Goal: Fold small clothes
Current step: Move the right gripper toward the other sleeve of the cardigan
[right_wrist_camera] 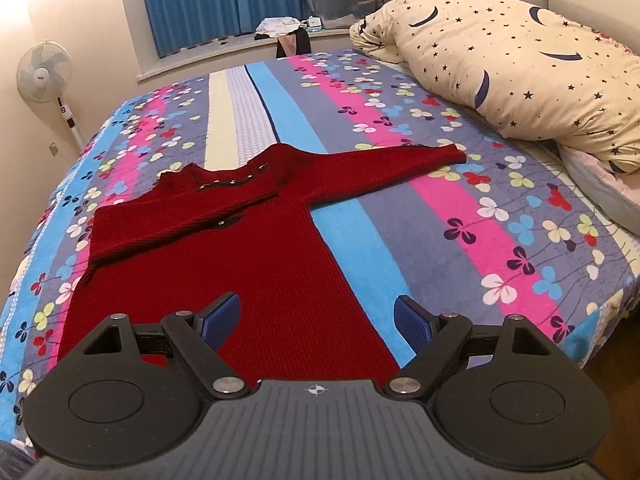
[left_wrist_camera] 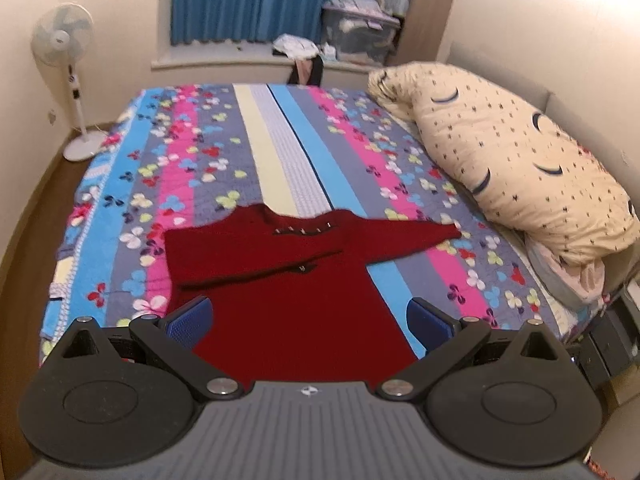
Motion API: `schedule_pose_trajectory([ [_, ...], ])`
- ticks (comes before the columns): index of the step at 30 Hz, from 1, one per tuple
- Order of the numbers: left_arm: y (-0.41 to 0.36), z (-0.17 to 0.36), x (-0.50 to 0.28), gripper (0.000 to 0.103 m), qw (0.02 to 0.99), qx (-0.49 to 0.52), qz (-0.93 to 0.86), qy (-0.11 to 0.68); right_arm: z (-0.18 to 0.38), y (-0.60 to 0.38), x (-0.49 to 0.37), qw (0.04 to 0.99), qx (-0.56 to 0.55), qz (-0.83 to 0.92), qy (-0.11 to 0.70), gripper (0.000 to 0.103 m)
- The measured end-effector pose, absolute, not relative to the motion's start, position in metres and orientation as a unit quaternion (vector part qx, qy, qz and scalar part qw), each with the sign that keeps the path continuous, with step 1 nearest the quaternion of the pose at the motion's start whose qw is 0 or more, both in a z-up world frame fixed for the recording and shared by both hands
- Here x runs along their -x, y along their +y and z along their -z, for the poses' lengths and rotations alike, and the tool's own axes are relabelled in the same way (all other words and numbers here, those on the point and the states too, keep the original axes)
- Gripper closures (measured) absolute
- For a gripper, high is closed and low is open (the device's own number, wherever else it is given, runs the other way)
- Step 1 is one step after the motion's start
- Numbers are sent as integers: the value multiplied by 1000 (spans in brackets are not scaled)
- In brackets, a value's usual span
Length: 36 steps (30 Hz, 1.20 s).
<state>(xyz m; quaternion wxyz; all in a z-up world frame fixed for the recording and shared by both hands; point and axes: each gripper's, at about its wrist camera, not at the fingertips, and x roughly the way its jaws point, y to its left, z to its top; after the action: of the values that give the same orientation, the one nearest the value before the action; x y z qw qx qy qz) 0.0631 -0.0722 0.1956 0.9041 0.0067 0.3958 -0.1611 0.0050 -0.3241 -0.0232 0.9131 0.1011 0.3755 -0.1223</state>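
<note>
A small dark red knitted sweater [left_wrist_camera: 288, 300] lies flat on the bed, collar at the far end. Its left sleeve is folded across the chest; its right sleeve [left_wrist_camera: 416, 236] stretches out to the right. The sweater also shows in the right wrist view [right_wrist_camera: 276, 248], with the outstretched sleeve [right_wrist_camera: 392, 164]. My left gripper [left_wrist_camera: 308, 320] is open and empty, hovering over the sweater's lower body near the hem. My right gripper [right_wrist_camera: 316, 320] is open and empty, above the hem's right part.
The bed has a striped flowered quilt [left_wrist_camera: 340, 148]. A cream star-patterned duvet bundle [left_wrist_camera: 516, 152] lies along its right side. A standing fan [left_wrist_camera: 66, 40] is at the far left. Storage boxes [left_wrist_camera: 360, 28] and clothes sit on the window ledge by blue curtains.
</note>
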Motion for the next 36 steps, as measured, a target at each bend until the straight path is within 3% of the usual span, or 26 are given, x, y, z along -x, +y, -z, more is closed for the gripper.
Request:
schedule_pose_trajectory([
  [7,-73,-143,-126,0,890,-9,125,437,48,-356,-55,911,-123,132,371,18],
  [21,-6,63,-301,0,829,22,-50,556,173,-556,-274,857,-304,245,337,17],
  [26,13,101,-323,0,816,59,-107,564,222,-621,-328,800,-422,309,294,17],
  [30,20,113,-332,0,816,64,-142,557,242,-645,-364,785,-434,334,290,18],
  [31,20,115,-334,0,816,61,-148,555,242,-646,-372,794,-414,339,287,27],
  [32,21,117,-338,0,817,56,-154,552,242,-646,-380,805,-391,336,292,83],
  [33,21,117,-340,0,818,52,-157,551,239,-646,-387,811,-367,337,307,92],
  [36,22,119,-347,0,820,49,-163,547,211,-647,-372,828,-360,348,251,93],
])
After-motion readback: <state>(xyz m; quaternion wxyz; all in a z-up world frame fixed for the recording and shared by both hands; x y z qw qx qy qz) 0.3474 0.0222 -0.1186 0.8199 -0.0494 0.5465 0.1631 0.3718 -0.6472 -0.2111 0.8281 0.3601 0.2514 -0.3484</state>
